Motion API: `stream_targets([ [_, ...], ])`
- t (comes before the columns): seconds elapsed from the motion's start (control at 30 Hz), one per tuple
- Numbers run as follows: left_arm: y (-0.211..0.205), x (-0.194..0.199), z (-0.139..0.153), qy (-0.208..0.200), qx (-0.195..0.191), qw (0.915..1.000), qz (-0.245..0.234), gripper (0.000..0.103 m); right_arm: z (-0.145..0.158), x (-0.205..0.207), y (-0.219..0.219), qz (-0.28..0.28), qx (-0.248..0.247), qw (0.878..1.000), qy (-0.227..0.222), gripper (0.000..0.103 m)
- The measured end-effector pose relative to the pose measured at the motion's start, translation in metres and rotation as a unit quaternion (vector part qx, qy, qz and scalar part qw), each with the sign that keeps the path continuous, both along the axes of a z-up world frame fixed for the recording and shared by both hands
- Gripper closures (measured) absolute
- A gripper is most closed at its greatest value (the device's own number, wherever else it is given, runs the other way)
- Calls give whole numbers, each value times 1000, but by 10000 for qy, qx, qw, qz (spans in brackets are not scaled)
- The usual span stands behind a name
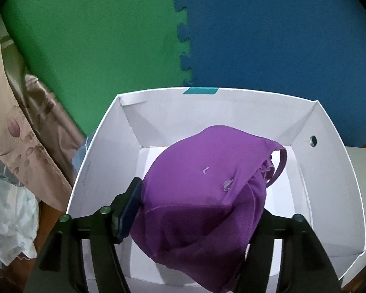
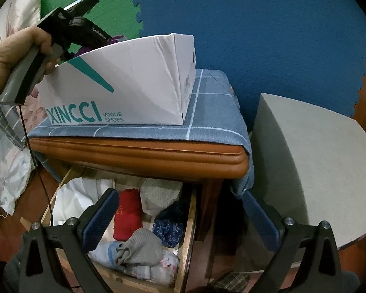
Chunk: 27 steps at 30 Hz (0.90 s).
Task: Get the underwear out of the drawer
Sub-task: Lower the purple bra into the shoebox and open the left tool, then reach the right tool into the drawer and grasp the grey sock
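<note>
Underwear, purple (image 1: 202, 183), bunched between the fingers of the left gripper (image 1: 197, 202), inside the white shoe box (image 1: 97, 146). The left pad (image 1: 129, 207) touches the cloth; the other finger is hidden under it, so I cannot tell whether the grip holds. Right gripper (image 2: 180, 210): jaws wide, nothing in them, over the open drawer (image 2: 189, 232) of folded clothes. Farther off, the box sits on a blue checked cloth (image 2: 207, 122). Green and blue foam mats (image 1: 268, 36) behind.

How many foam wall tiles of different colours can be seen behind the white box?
2 in the left wrist view: a green tile on the left and a blue tile on the right, joined by a toothed seam above the white box. More may lie out of frame.
</note>
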<state>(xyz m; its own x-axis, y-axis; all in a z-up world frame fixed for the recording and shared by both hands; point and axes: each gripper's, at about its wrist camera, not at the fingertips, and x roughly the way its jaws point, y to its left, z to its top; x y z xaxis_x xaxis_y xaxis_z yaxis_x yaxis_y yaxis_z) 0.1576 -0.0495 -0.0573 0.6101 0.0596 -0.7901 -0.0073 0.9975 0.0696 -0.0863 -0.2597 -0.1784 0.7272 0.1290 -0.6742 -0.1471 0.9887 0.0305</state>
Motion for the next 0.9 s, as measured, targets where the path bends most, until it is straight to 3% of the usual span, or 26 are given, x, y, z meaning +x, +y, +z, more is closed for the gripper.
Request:
stream_targets([
  [0.2, 3, -4, 1, -101, 1, 9999, -95, 27, -2, 1, 2, 31, -14, 10000, 48, 0],
  [0.53, 30, -24, 15, -572, -87, 9983, -100, 24, -11, 2, 15, 215, -212, 9993, 216, 0],
  [0.8, 80, -60, 63, -1327, -543, 9897, -17, 17, -23, -1, 41, 653, -634, 9952, 369, 0],
  [0.9, 101, -76, 81, -1544, -520, 9866, -40, 15, -29, -1, 51, 787, -793, 9928, 428, 0],
])
